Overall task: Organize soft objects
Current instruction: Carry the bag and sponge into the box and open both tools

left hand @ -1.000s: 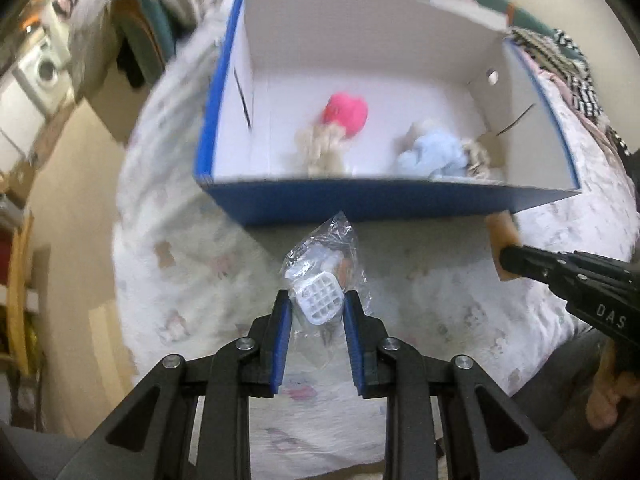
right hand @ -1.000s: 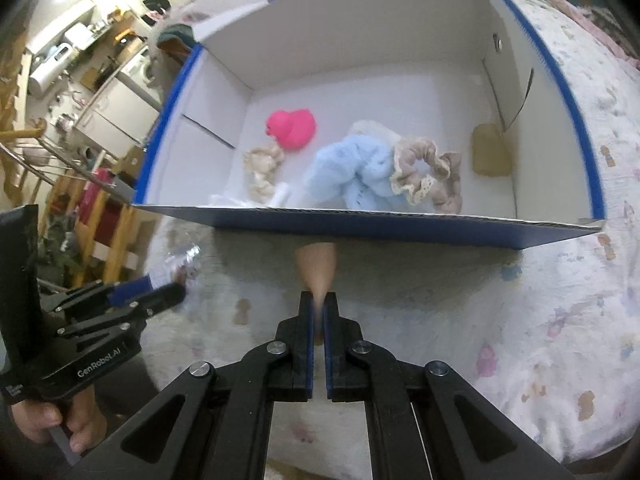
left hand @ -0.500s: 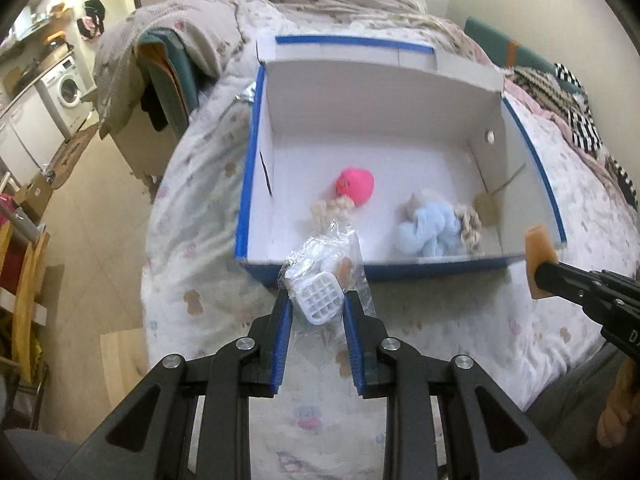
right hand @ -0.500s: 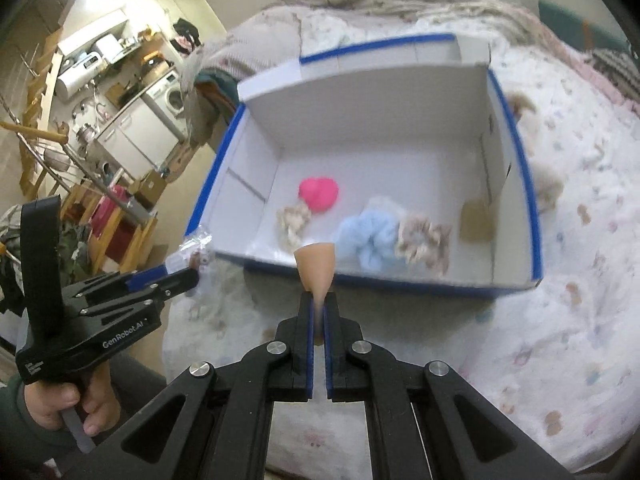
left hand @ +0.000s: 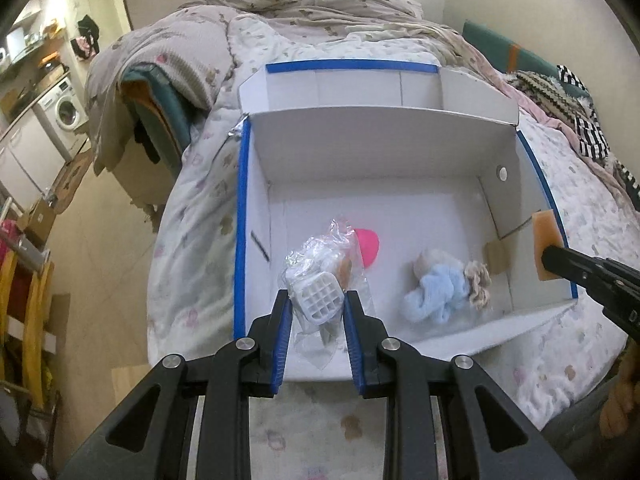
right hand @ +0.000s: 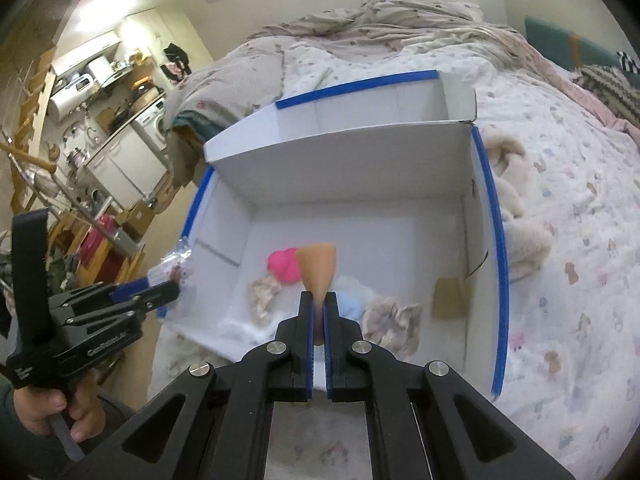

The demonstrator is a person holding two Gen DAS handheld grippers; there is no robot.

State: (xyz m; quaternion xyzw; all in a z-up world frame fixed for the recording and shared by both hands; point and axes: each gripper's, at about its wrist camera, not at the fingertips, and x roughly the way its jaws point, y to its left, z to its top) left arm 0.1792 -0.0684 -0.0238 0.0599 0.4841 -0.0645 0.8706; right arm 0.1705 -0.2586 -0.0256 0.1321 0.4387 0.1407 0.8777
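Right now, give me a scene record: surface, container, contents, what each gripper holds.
surface: bed with printed quilt
container: open white box, blue edges
contents: pink sponge, blue scrunchie, beige scrunchie, cream scrunchie
left gripper: shut on clear bag
right gripper: shut on tan sponge

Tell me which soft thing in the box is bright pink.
The rounded pink sponge toward the box's left side; the pale blue scrunchie and beige scrunchie lie farther right.
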